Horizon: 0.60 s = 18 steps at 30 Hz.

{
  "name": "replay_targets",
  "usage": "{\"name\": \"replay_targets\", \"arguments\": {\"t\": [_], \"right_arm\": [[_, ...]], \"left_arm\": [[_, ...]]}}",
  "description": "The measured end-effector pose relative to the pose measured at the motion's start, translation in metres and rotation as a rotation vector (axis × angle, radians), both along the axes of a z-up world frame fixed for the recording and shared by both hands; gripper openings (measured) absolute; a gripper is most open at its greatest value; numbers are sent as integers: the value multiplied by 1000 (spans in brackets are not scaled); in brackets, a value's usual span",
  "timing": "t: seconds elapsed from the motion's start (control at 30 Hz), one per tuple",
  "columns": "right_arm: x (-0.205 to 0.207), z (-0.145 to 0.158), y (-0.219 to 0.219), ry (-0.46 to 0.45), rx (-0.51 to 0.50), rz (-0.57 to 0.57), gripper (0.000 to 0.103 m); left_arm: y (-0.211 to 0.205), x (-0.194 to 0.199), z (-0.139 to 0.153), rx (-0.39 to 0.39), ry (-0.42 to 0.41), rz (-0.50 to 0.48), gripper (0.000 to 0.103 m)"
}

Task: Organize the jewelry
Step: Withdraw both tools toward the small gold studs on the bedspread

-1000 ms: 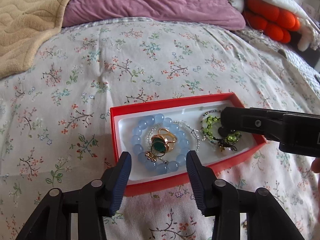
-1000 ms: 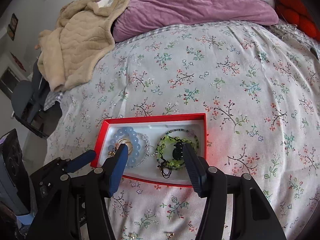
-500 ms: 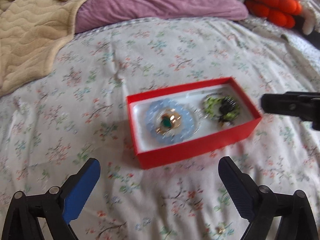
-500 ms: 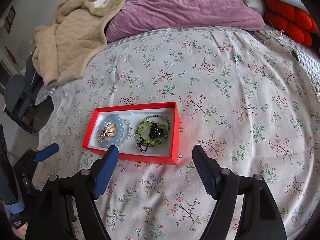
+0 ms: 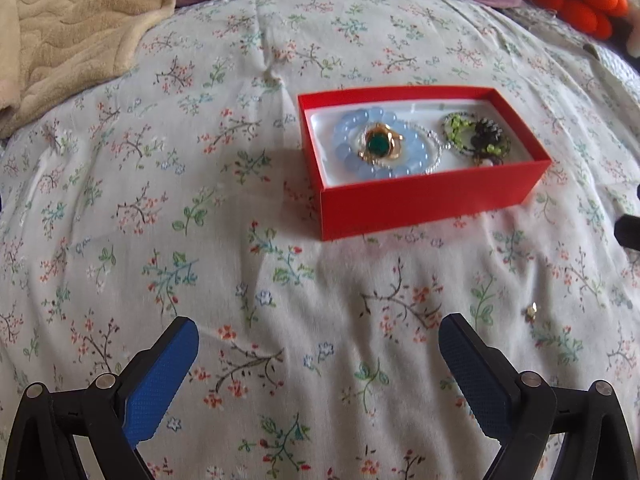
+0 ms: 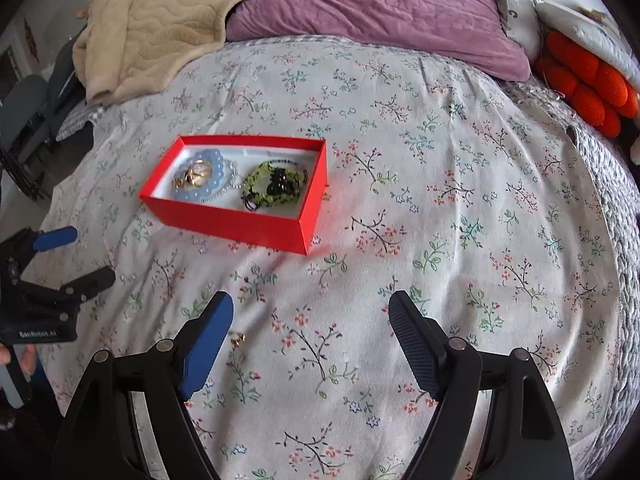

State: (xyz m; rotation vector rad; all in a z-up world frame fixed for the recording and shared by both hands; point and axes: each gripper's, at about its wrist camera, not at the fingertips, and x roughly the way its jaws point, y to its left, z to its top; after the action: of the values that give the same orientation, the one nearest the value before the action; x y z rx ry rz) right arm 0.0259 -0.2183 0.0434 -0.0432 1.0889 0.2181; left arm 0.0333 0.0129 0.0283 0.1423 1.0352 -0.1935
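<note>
A red jewelry box (image 5: 424, 196) (image 6: 224, 216) sits on the floral bedspread. Inside lie a pale blue bead bracelet (image 5: 352, 136) (image 6: 214, 184), a gold ring with a green stone (image 5: 379, 145), a thin silver chain (image 5: 434, 148) and a green and black beaded piece (image 5: 476, 138) (image 6: 274, 188). A small gold piece (image 5: 531, 311) (image 6: 238, 338) lies loose on the bed in front of the box. My left gripper (image 5: 318, 364) (image 6: 76, 256) is open and empty, well short of the box. My right gripper (image 6: 310, 340) is open and empty, with the gold piece beside its left finger.
A beige blanket (image 6: 160, 28) and a purple pillow (image 6: 380, 8) lie at the head of the bed. An orange plush (image 6: 588, 84) sits at the far right. A chair (image 6: 24, 92) stands off the bed's left edge.
Both grippers have pulled back from the box toward the near side of the bed and opened wider. The box and its contents stay in place.
</note>
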Motion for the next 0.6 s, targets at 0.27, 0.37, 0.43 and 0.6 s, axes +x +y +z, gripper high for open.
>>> {"name": "replay_targets", "arguments": {"t": [0.27, 0.37, 0.43, 0.6], "right_arm": [[-29, -18, 6, 28, -71, 93, 82], [-38, -22, 11, 26, -81, 127, 82], [-44, -26, 16, 23, -88, 149, 82], [-51, -38, 30, 37, -106, 207, 82]], "left_arm": [[0, -18, -15, -3, 37, -37, 99], [-5, -29, -23, 15, 41, -81, 99], [-8, -35, -26, 1, 41, -112, 99], [-22, -51, -37, -49, 61, -209, 99]]}}
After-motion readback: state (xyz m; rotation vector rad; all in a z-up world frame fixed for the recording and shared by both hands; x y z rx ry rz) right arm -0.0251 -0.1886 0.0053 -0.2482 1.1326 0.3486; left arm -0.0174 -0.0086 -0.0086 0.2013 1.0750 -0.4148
